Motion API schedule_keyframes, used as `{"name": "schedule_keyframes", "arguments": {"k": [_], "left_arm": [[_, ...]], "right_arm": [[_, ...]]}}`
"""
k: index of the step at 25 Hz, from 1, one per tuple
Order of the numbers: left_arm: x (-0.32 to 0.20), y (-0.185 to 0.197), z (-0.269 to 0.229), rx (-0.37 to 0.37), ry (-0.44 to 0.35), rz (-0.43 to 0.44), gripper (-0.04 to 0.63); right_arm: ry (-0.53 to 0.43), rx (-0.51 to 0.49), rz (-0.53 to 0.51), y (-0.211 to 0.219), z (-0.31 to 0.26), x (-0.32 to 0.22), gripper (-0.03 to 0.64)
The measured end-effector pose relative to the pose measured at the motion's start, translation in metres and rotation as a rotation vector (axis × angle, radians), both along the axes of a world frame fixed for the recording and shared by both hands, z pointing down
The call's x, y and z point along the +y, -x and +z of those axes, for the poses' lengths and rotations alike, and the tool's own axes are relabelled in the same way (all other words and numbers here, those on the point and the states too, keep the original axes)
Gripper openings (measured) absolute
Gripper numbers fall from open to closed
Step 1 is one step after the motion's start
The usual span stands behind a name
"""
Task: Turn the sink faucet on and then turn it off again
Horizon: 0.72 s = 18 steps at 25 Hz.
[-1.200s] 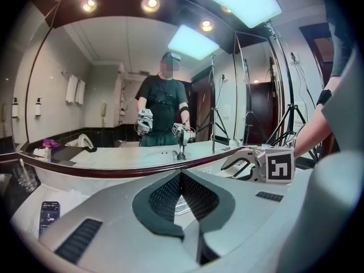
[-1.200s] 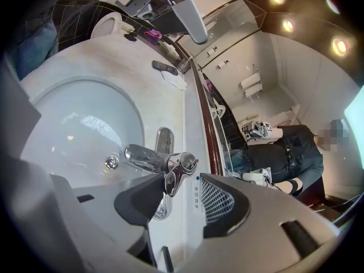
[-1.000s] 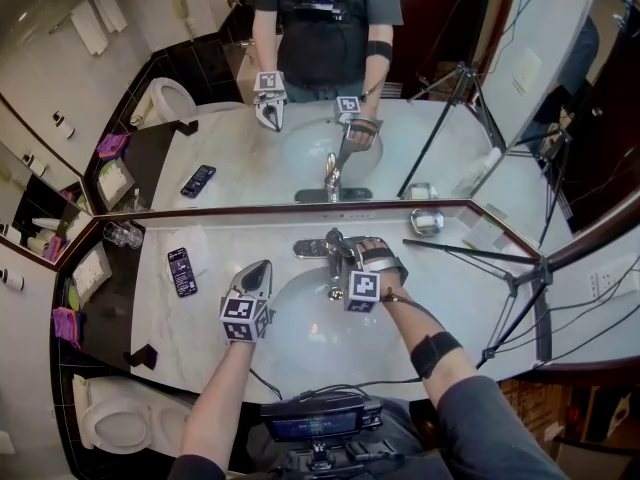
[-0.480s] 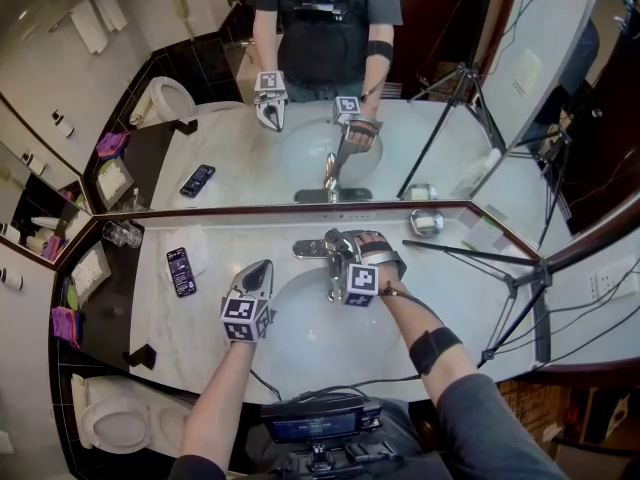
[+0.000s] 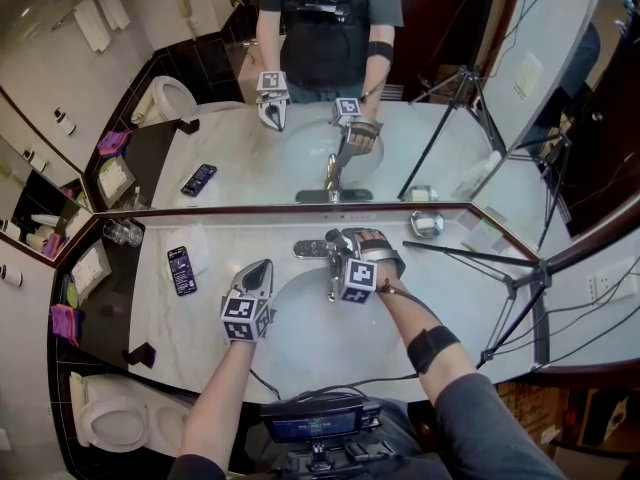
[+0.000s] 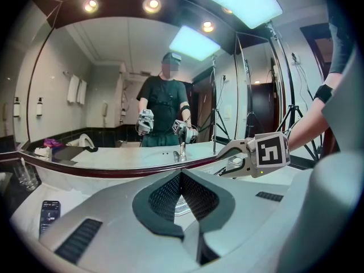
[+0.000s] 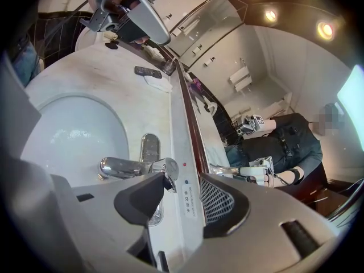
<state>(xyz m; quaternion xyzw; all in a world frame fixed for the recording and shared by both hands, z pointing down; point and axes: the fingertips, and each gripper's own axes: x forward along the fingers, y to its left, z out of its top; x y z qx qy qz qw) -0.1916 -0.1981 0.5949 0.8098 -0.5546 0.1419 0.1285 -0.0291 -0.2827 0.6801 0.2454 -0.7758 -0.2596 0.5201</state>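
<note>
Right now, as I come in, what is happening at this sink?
A person stands at the bathroom sink with a gripper in each hand. The right gripper is at the faucet, with its jaws apart and one jaw right beside the faucet's top, not clamped on it. The left gripper is shut and empty, held over the counter left of the sink. I cannot make out any running water.

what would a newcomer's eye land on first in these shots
First, the chrome faucet at the back of the white basin, with the right tool open right at it. Next, the wide mirror behind the counter, which doubles the person and both tools. The left tool hovers shut by the basin's left edge, with a phone lying on the counter further left.
</note>
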Motion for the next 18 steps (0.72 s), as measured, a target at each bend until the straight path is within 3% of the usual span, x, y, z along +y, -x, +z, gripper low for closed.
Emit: {"name": "schedule_keyframes", "arguments": {"k": [8, 13, 18], "left_arm": [[0.003, 0.001, -0.003, -0.002, -0.008, -0.003, -0.003], [0.005, 0.001, -0.004, -0.007, -0.009, 0.000, -0.003], [0.008, 0.000, -0.006, -0.006, -0.012, 0.005, -0.003]], "right_arm": [[0.025, -0.020, -0.001, -0.009, -0.003, 0.011, 0.230], [0.041, -0.103, 0.029, -0.015, -0.017, 0.020, 0.219], [0.036, -0.229, 0.135, -0.032, -0.035, 0.017, 0.095]]}}
